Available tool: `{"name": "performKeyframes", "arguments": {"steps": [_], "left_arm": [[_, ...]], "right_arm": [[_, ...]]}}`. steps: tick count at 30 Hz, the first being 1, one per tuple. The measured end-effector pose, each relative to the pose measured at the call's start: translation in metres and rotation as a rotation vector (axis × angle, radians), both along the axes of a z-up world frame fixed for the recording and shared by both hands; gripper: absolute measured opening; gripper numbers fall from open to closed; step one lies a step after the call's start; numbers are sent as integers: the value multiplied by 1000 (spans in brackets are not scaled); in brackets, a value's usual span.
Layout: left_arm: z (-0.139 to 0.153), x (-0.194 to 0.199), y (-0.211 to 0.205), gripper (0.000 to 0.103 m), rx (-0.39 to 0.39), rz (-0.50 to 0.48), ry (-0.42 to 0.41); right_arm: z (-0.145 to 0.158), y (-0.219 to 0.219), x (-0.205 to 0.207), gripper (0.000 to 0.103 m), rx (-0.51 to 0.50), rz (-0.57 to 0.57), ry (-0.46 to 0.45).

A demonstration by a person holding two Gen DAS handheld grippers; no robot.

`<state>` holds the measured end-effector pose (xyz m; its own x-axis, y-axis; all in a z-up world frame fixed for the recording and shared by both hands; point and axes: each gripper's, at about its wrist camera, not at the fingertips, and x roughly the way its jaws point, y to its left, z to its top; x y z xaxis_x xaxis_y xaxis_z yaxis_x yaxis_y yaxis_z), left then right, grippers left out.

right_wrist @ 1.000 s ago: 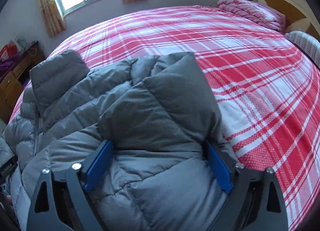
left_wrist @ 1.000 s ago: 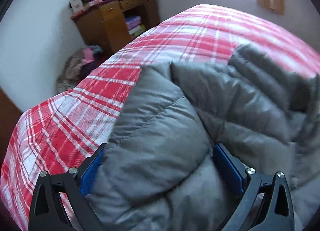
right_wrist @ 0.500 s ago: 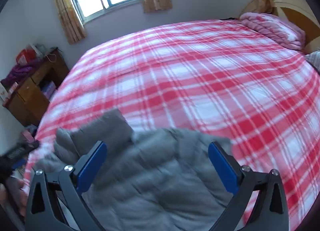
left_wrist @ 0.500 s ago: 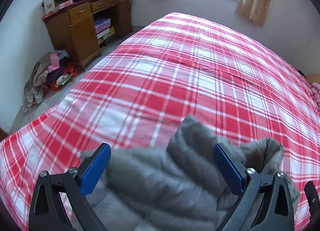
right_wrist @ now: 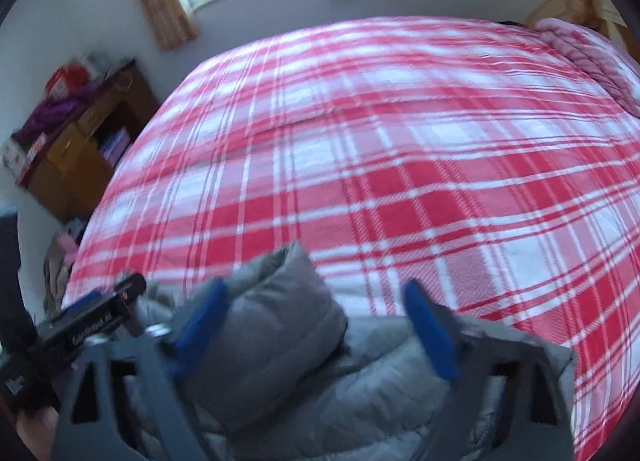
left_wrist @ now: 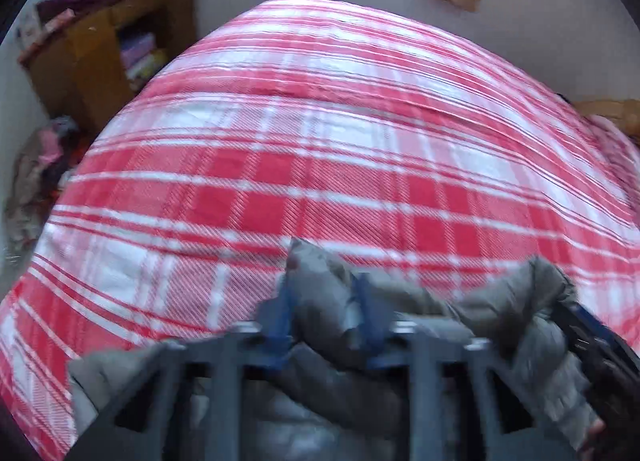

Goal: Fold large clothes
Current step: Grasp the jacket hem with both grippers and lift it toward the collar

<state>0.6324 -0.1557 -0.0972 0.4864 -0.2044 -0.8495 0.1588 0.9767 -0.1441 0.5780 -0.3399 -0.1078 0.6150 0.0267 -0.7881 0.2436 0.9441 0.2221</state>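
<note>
Red-and-white plaid covers the bed, and the grey puffer jacket lies bunched at its near edge, its folding apparently only begun. The left gripper is closing its jaws, a ridge of padding already pinched between them. The right gripper is closing too, a puffy fold between its jaws but not yet squeezed. A second ago both jaws stood wide over the spread-out jacket.

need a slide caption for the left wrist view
Left gripper closing on a fold of the grey puffer jacket at the near edge of the red plaid bedspread.
</note>
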Motion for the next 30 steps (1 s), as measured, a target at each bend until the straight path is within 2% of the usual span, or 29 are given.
{"name": "performKeyframes", "arguments": {"steps": [1,2,4,7,9,11,13,15,18,24,30], "left_arm": [[7,-8,0,11,14,-12,-34],[15,-18,0,10,17,-30,-70],[30,-37,7,7,11,-43,-115],[47,-75,24,5,19,-54,-196],[45,-90,31,4,15,-53,-203],[33,-106,39,4,36,-31,-208],[15,-112,43,3,49,-14,-173],[-4,-116,45,3,47,11,-131],[-18,-119,46,3,54,35,-119],[-11,-126,51,4,51,49,-121],[14,-155,62,8,75,29,-159]], "right_arm": [[-4,2,-2,41,1,37,14],[-5,4,-7,17,-18,68,21],[2,7,-26,13,-75,96,-8],[15,4,-59,10,-85,137,-57],[20,0,-83,9,-97,155,-82],[16,-2,-99,9,-104,163,-87],[4,0,-109,8,-130,166,-85],[-9,-1,-111,7,-133,160,-59],[-33,-9,-115,6,-136,129,-22],[-42,-17,-115,5,-155,113,2],[-39,-20,-122,6,-188,115,-7]]}}
